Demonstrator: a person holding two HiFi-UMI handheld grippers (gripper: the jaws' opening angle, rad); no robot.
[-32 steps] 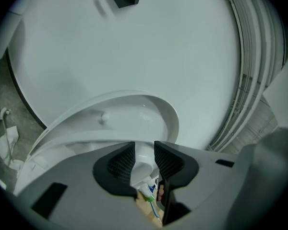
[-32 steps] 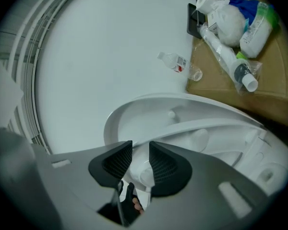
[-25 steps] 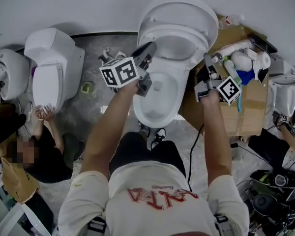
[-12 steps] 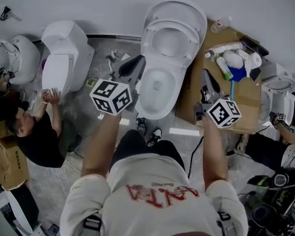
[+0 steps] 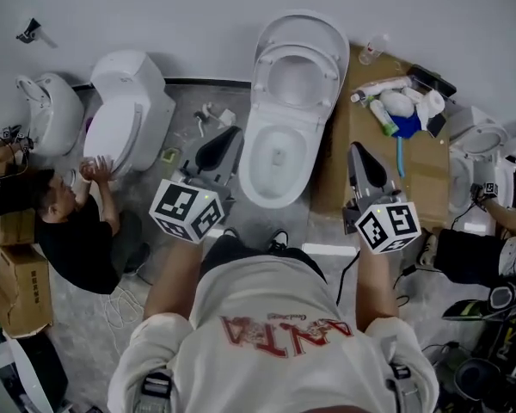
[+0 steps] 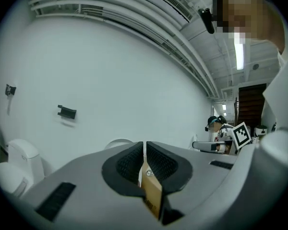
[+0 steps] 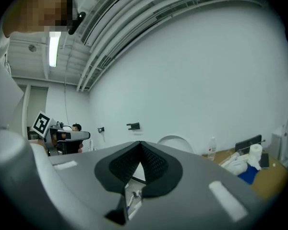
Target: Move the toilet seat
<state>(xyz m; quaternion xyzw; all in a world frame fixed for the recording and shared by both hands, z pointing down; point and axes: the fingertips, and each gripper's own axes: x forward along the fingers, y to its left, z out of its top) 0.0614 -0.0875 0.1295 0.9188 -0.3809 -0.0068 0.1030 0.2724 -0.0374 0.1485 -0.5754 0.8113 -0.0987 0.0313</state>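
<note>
Seat up: the toilet seat [image 5: 324, 89] stands raised against the lid [image 5: 303, 28] at the far end of the bowl [image 5: 275, 157]. You pull the left gripper [image 5: 228, 138] and right gripper [image 5: 359, 153] back near you, both with jaws closed and empty. The move looks done.

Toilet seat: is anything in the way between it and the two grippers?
Nothing visible. The toilet seat stands raised; the left gripper and right gripper, both shut, are held in front of it with open air between.
</note>
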